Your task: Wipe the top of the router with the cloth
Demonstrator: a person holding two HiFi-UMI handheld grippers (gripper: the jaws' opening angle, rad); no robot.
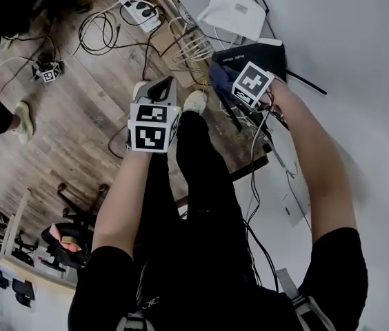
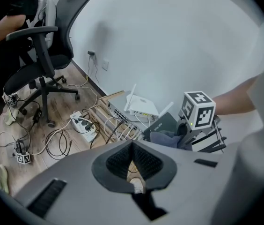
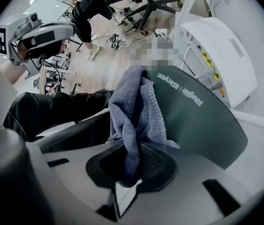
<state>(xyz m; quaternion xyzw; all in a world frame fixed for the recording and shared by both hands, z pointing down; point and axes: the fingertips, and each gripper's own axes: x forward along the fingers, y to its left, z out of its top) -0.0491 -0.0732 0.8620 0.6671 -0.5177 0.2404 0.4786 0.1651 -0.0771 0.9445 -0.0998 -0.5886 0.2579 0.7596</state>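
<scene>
While right tool [image 3: 131,168] clamps cloth [image 3: 134,109] on dark router [image 3: 195,123], arm outstretched, left tool [image 2: 133,159] hovers clenched, empty.

Your left gripper [image 1: 158,92] was held above the wooden floor [image 1: 77,129], over your dark trouser leg and close to your pale shoe [image 1: 196,101]. Your right gripper [image 1: 233,88] was at the near edge of the dark router [image 1: 262,52], with a blue cloth [image 1: 219,76] bunched at its tip, touching that router. A white router [image 1: 234,14] sat just beyond the dark one. A white power strip [image 1: 139,7] lay among loose cables on the floor. A small marker cube [image 1: 47,71] lay well apart to the left.
</scene>
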